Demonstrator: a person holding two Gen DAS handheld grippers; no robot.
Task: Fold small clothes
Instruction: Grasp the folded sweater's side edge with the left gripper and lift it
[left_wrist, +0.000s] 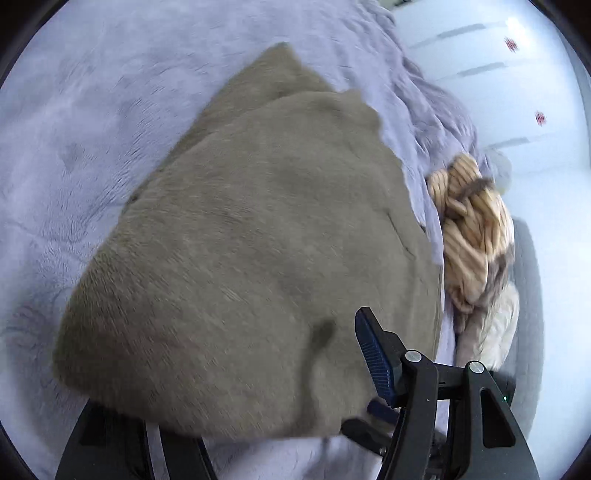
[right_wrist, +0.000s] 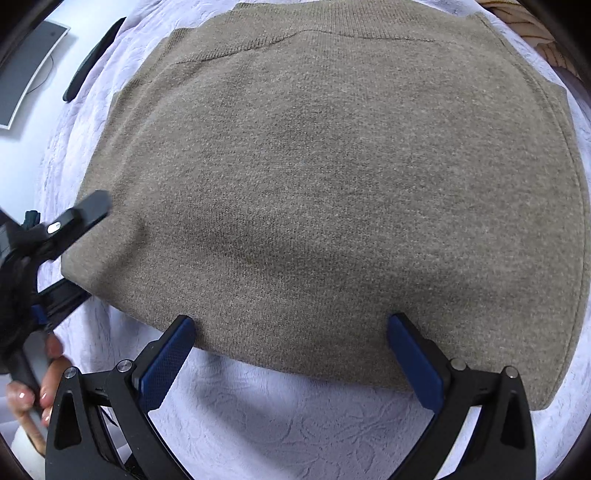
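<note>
Lying flat on a pale lavender bed cover: one taupe knit garment, already folded into a block, near edge toward the tools. Right tool: jaws wide, straddling the near edge, nothing gripped. Left tool: at the garment's left corner, one finger above the cloth and one below, half open; grip not confirmed. Striped tan knit: heaped at the far right, apart. Risk: a pinch catching only the top layer would likely pull the fold open; the plush cover may snag too.
</note>
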